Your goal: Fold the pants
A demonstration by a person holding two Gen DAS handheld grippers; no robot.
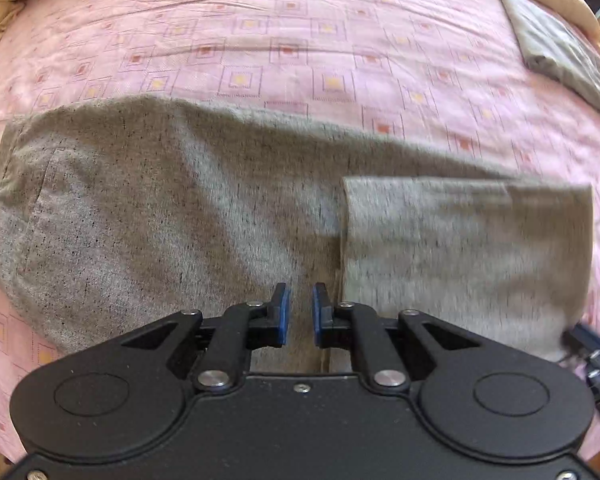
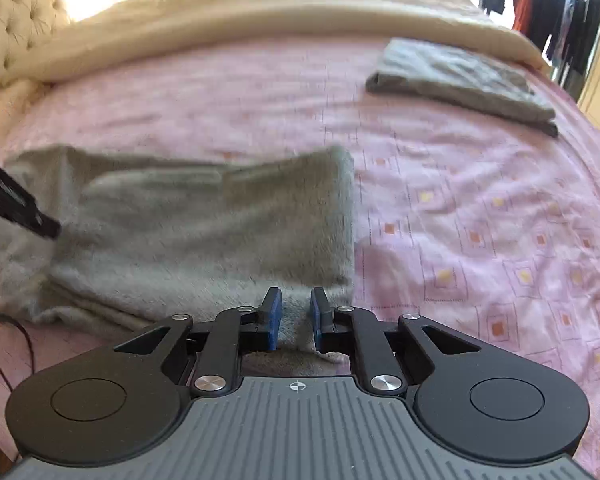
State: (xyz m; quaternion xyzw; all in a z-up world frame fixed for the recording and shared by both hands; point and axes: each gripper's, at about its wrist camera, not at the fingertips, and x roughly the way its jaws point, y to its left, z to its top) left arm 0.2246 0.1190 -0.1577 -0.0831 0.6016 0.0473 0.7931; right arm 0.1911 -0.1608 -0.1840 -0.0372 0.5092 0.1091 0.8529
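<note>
Mid-fold on the pink patterned bedsheet (image 1: 300,40), I hover both grippers (image 1: 300,316) (image 2: 292,318), jaws narrow and empty, low over the speckled grey cotton pants (image 1: 160,200) filling centre frame; next I must pinch an edge.

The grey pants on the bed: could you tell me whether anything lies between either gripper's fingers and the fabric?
Nothing visible does. The left gripper and the right gripper both sit directly over the grey pants, fabric showing between each pair. The other folded grey garment lies well apart on the pink sheet.
</note>
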